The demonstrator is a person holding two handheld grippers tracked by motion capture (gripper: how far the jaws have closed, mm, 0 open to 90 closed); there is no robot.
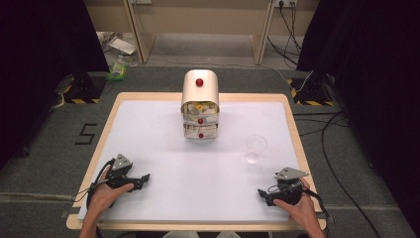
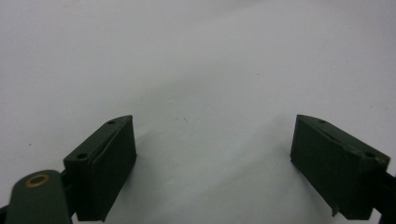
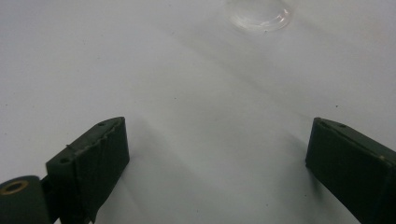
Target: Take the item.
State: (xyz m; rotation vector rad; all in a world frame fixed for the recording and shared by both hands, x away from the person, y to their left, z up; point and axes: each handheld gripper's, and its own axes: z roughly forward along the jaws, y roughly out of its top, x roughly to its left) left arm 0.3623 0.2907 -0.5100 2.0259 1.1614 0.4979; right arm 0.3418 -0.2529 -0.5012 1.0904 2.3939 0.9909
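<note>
A clear plastic cup [image 1: 256,148] stands upright on the white table's right half.

I have both hands low and well apart: my left hand-held gripper [image 1: 144,177] gapes wide with nothing between, my right hand-held gripper [image 1: 261,193] likewise.

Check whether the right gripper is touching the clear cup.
Apart. The high view shows bare white table between the right gripper and the cup; the right gripper view shows the cup far beyond its open fingers.
</note>
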